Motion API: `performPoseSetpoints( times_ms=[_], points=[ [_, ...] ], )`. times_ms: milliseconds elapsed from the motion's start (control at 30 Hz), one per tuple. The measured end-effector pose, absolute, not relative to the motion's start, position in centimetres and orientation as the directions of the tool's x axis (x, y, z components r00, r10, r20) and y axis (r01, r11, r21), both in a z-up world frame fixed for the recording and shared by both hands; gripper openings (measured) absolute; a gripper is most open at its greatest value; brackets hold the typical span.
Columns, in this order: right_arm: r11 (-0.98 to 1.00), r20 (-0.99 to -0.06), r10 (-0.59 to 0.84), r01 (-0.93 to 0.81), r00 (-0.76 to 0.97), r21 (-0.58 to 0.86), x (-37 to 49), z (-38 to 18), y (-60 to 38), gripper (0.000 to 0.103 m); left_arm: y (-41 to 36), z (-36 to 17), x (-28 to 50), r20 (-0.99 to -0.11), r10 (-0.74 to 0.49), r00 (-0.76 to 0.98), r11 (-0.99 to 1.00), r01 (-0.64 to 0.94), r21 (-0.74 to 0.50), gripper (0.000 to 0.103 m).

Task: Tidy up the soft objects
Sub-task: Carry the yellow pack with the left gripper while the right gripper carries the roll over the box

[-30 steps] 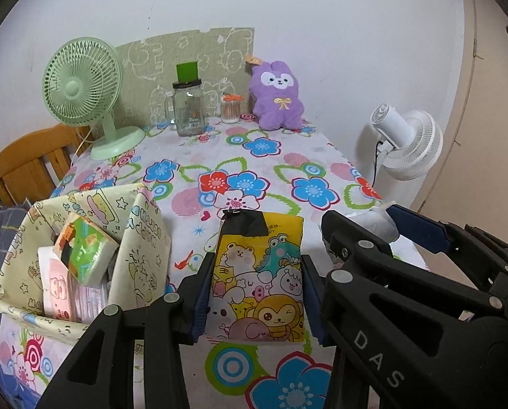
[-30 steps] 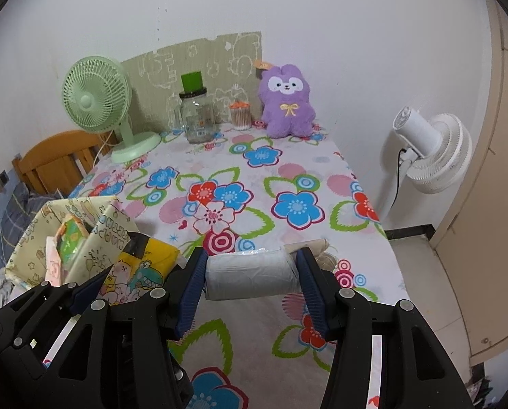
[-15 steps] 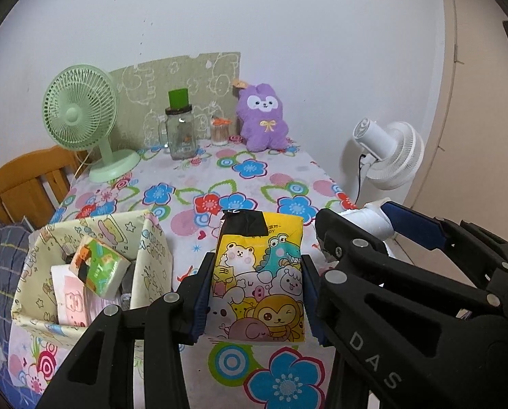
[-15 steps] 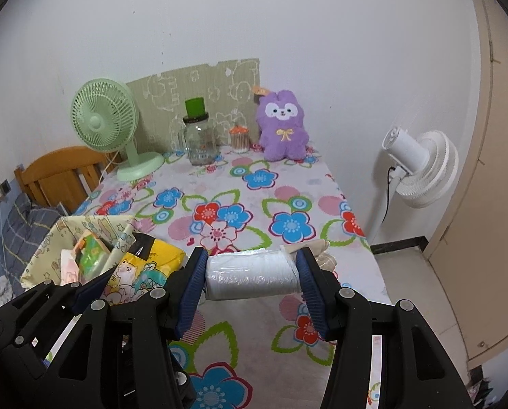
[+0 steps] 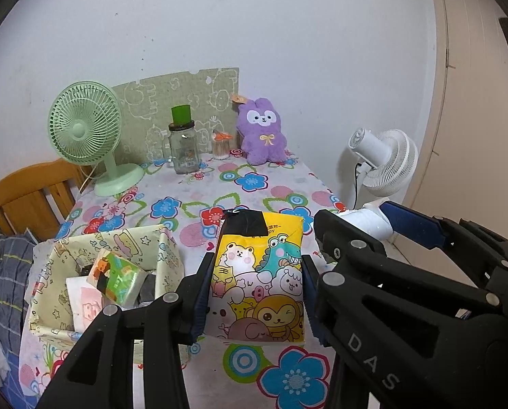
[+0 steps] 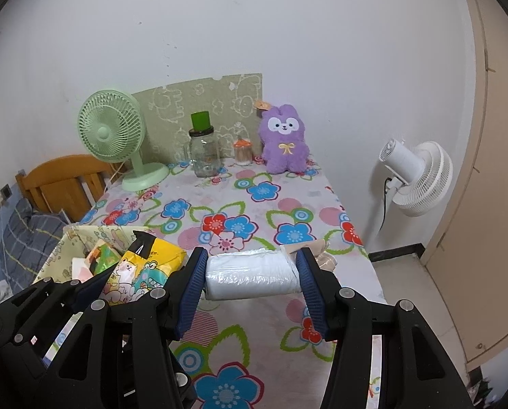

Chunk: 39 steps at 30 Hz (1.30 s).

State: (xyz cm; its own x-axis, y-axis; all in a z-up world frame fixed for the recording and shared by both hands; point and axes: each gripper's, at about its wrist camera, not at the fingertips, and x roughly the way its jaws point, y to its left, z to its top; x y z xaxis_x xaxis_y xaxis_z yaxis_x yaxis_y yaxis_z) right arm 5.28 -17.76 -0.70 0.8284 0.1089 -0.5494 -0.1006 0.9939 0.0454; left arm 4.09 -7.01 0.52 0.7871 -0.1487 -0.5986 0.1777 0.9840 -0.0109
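Observation:
My left gripper (image 5: 255, 284) is shut on a yellow tissue pack (image 5: 259, 283) printed with cartoon animals, held above the flowered tablecloth (image 5: 199, 201). My right gripper (image 6: 252, 274) is shut on a white plastic-wrapped roll (image 6: 252, 274), also lifted off the table. A pale yellow fabric basket (image 5: 58, 306) sits at the left, holding a green tissue pack (image 5: 117, 277) and a pink one (image 5: 85, 306). The yellow tissue pack (image 6: 143, 271) and basket (image 6: 87, 238) show left of the roll in the right wrist view. A beige soft item (image 6: 323, 255) lies behind the roll, mostly hidden.
At the table's back stand a green desk fan (image 6: 112, 133), a glass jar with green lid (image 6: 204, 151), a small container (image 6: 243, 151) and a purple plush (image 6: 284, 141). A white floor fan (image 6: 417, 177) stands right of the table. A wooden chair (image 6: 63, 184) is at the left.
Both grippers have risen and drawn back from the table with their loads; the table and basket look smaller and lower in both views. The grips have not changed.

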Motion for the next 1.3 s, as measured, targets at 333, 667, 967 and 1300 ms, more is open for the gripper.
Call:
performPoseSetpoints(
  times_ms=[333,667,967,1300],
  points=[
    [0.991,-0.548,0.131,-0.127,0.826,0.046,5.6,-0.2,-15.7,0.057,-5.1,1.0,4.0,-0.575,-0.133,0.807,0.987,0.162,0.0,0.049],
    [0.986,-0.558,0.161,-0.16,0.814,0.05,6.5,-0.3,-13.0,0.057,-2.4,1.0,4.7,-0.58,-0.112,0.806,0.991,0.137,-0.002,0.05],
    [0.98,-0.566,0.186,-0.193,0.804,0.048,7.8,-0.4,-10.3,0.057,0.1,0.7,5.6,-0.586,-0.095,0.805,0.994,0.11,-0.01,0.05],
    [0.973,-0.579,0.209,-0.227,0.788,0.043,9.3,-1.1,-7.2,0.057,2.9,0.0,6.6,-0.597,-0.078,0.798,0.996,0.084,-0.018,0.05]
  ],
)
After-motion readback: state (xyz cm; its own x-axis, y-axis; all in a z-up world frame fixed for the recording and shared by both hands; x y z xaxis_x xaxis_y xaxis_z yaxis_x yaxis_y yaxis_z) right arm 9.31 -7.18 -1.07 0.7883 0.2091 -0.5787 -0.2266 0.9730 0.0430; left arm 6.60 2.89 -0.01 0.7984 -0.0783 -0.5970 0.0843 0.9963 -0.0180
